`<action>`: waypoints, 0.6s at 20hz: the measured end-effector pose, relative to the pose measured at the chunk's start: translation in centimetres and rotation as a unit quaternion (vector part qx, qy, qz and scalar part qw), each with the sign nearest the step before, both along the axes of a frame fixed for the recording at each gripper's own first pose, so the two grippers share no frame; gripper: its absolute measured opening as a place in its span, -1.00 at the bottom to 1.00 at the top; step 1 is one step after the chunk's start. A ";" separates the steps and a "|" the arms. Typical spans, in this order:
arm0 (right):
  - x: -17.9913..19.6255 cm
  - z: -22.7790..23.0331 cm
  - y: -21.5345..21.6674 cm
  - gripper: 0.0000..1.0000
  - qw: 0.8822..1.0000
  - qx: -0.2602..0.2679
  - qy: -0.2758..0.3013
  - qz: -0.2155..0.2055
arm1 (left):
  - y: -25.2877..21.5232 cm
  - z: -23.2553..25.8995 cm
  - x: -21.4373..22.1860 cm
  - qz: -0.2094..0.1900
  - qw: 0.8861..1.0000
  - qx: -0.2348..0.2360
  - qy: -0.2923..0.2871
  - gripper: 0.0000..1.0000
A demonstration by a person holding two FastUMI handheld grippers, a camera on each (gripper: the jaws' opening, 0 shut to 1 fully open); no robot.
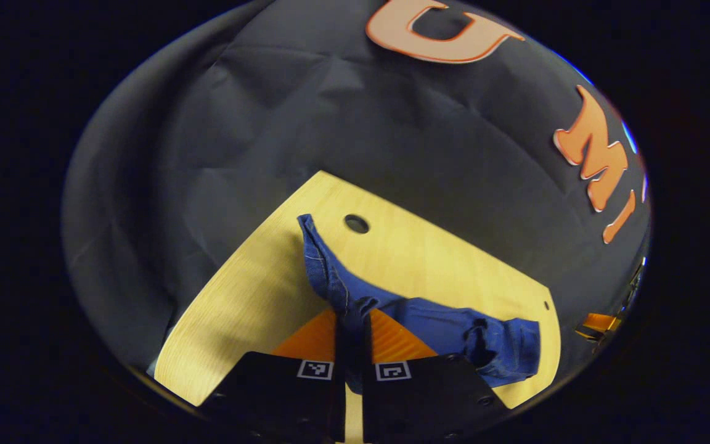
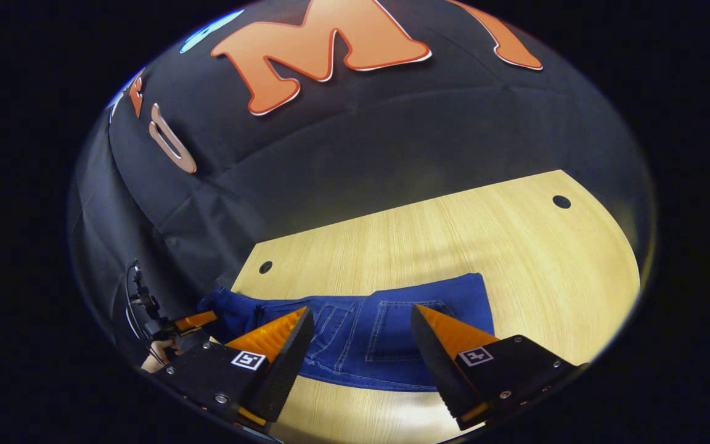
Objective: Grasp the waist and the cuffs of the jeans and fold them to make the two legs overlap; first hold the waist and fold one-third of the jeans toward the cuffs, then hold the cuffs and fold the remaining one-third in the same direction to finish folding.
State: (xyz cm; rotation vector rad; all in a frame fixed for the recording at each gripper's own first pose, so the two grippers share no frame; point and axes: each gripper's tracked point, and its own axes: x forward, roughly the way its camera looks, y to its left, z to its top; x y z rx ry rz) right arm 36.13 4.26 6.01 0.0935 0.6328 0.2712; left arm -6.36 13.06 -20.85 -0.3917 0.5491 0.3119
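Clearly, in the left gripper view the left tongs (image 1: 350,345) are clamped together on a bunched fold of the blue denim jeans (image 1: 429,327), with cloth pinched between both fingers. From that pinch one strip of denim runs up and away across the pale wooden desk (image 1: 256,296) to a narrow end close to a round dark hole (image 1: 357,223) in the desktop. The rest of the garment trails off to the right in a rumpled heap that reaches near the desk's right edge. Whether the pinched part is a cuff or some other edge cannot be told from here.

In the right gripper view the right tongs (image 2: 361,345) stand wide apart, nothing between the fingers, hovering just near the seat end of the jeans (image 2: 386,333). That end lies flat on the desk (image 2: 515,246), with a stitched back pocket (image 2: 407,327) facing up between the two fingers and the curved waist edge nearest the camera. The denim narrows and runs off to the left, towards the desk's left edge, where the other gripper (image 2: 191,324) shows small and far off, a hand (image 2: 158,357) around it; its fingers are too small there to judge. Two round holes sit in the desktop, one at the far right (image 2: 561,201) and one at the left (image 2: 265,267), just beyond the cloth. Black cloth walls the booth behind the desk.
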 end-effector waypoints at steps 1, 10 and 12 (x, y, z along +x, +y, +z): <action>0.0 0.3 -0.8 0.95 1.000 0.000 -0.003 0.001 | -1.5 1.6 0.6 -0.011 1.000 0.009 -0.011 -0.79; 1.4 5.7 -9.6 0.95 0.998 0.010 -0.050 -0.029 | -18.7 13.0 5.8 -0.138 0.982 0.110 -0.061 -0.79; 1.6 7.4 -12.2 0.95 0.996 -0.007 -0.073 -0.040 | -23.1 13.8 6.9 -0.169 0.976 0.118 -0.064 -0.79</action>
